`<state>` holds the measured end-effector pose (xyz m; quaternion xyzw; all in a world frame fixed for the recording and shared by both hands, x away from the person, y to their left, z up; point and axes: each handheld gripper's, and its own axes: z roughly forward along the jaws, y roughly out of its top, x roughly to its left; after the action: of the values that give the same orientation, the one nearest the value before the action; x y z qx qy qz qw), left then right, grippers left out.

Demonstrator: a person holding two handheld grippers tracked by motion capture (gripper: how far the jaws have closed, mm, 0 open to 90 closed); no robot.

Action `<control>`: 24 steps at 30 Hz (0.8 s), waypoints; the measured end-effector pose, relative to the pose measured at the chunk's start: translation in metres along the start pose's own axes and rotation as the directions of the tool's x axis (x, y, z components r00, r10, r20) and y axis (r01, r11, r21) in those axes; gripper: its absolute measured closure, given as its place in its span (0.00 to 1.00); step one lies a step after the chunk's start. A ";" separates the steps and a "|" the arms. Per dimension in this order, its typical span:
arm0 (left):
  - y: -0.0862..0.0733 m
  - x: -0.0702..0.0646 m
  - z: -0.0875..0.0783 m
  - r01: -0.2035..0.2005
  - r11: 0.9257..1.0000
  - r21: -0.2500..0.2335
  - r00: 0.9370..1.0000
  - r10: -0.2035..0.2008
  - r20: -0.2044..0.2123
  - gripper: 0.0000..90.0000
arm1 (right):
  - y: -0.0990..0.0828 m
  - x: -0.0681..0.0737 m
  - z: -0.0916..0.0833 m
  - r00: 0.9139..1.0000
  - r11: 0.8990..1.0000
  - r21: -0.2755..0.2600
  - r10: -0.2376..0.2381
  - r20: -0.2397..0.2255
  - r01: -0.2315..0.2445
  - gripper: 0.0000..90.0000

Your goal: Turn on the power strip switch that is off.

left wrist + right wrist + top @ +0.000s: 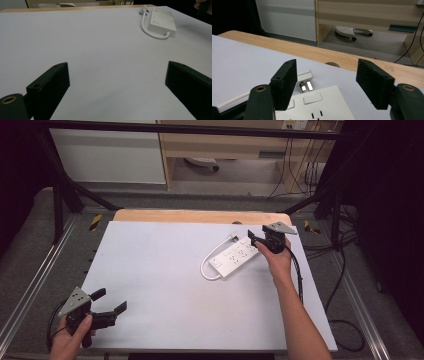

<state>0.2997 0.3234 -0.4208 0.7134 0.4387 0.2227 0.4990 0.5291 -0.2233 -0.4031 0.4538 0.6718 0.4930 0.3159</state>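
Note:
A white power strip [235, 256] lies at the back right of the white table top [165, 290], its white cable [206, 266] looped round its near-left end and its plug [234, 237] lying by the far end. My right gripper [254, 239] hovers over that far end, open. In the right gripper view its jaws [327, 75] stand apart above the strip [317, 107], with the plug [305, 79] beyond the left one; neither pad touches anything. My left gripper [112, 300] rests open at the front left corner, its jaws [117, 72] wide over bare table, the strip [162, 21] far off.
A wooden table edge [200, 216] runs along the back, with a round hole [332, 64] near the plug. Black frame bars [65, 190] stand at the back corners. Cables [340, 285] trail on the floor to the right. A cabinet [220, 145] stands behind.

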 end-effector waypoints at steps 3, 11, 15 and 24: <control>0.000 0.000 0.000 0.001 1.000 0.001 1.000 -0.001 0.000 0.06 | -0.001 0.000 0.005 1.000 1.000 0.001 -0.002 0.006 0.002 0.43; 0.000 0.000 0.000 0.000 1.000 0.001 1.000 0.000 -0.001 0.06 | -0.009 -0.004 0.020 1.000 1.000 0.017 0.013 0.023 -0.014 0.55; 0.000 0.001 0.000 0.001 1.000 0.000 1.000 -0.001 0.000 0.06 | -0.011 -0.005 0.025 0.999 0.999 0.017 0.029 0.030 -0.030 0.61; 0.000 0.001 0.001 -0.002 1.000 0.002 1.000 0.002 0.003 0.06 | -0.018 -0.009 0.031 0.997 0.998 0.009 0.069 0.038 -0.069 0.72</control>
<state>0.3002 0.3236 -0.4213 0.7146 0.4375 0.2216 0.4989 0.5544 -0.2216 -0.4299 0.4874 0.6524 0.4914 0.3087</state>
